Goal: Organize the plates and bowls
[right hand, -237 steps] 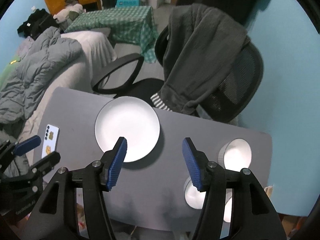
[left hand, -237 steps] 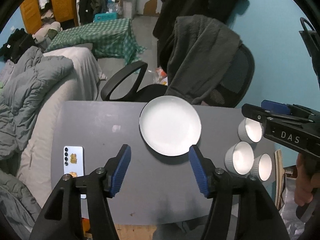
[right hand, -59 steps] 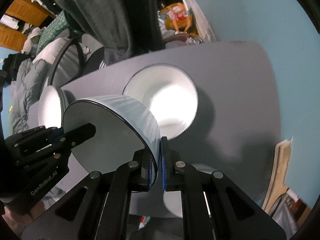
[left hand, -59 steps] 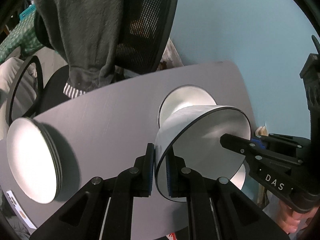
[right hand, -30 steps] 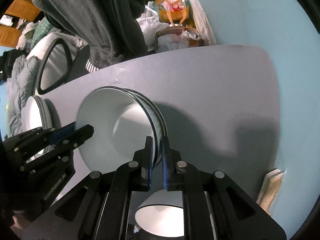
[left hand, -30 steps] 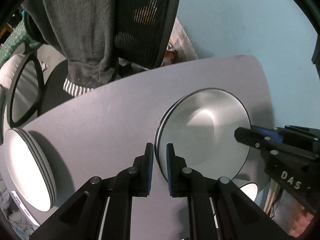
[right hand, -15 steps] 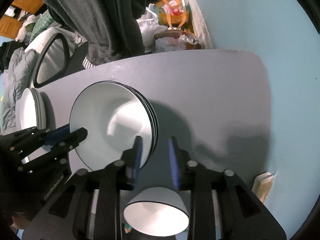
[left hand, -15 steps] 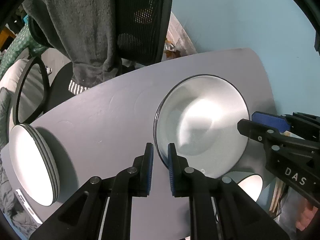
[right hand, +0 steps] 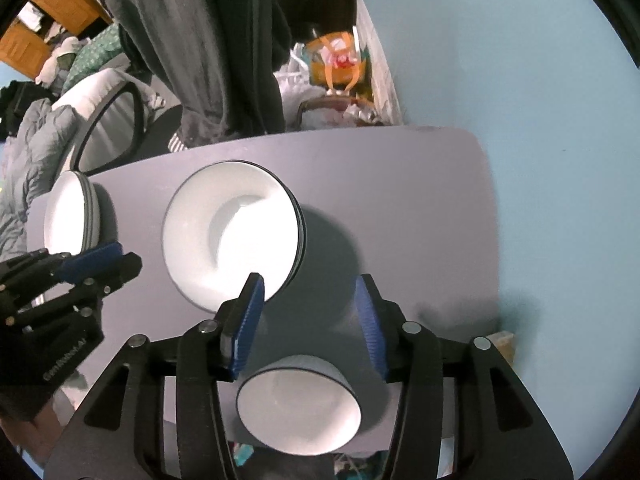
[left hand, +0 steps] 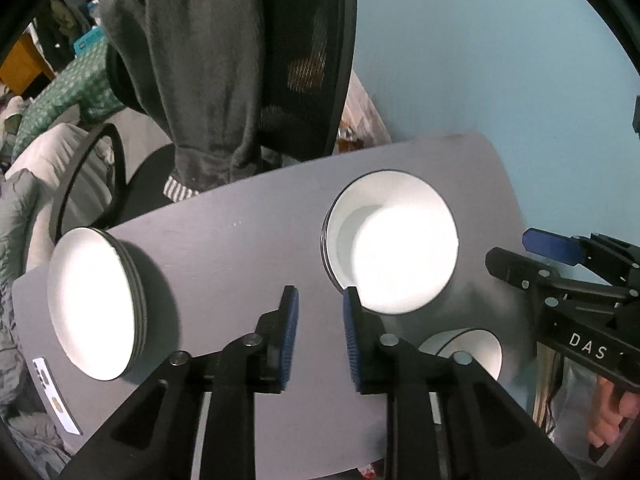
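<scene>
L gripper (left hand: 317, 320) hovering over grey table (left hand: 224, 240), jaws just been opening, small gap, nothing btwn. R gripper (right hand: 310, 320) jaws just been opening, about half wide, holding nothing. Stacked bowls (left hand: 390, 242) sitting just ahead of both jaws. Plate stack (left hand: 94, 304) lying far left. Small bowl (right hand: 298, 404) sitting under R jaws.

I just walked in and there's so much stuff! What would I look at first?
Probably the bright white stack of deep plates with dark rims in the middle of the grey table, glowing under the light. A second white plate stack sits at the table's left end, and a small white ribbed bowl near its front edge. The blue-padded left gripper and right gripper hover open above, holding nothing.
</scene>
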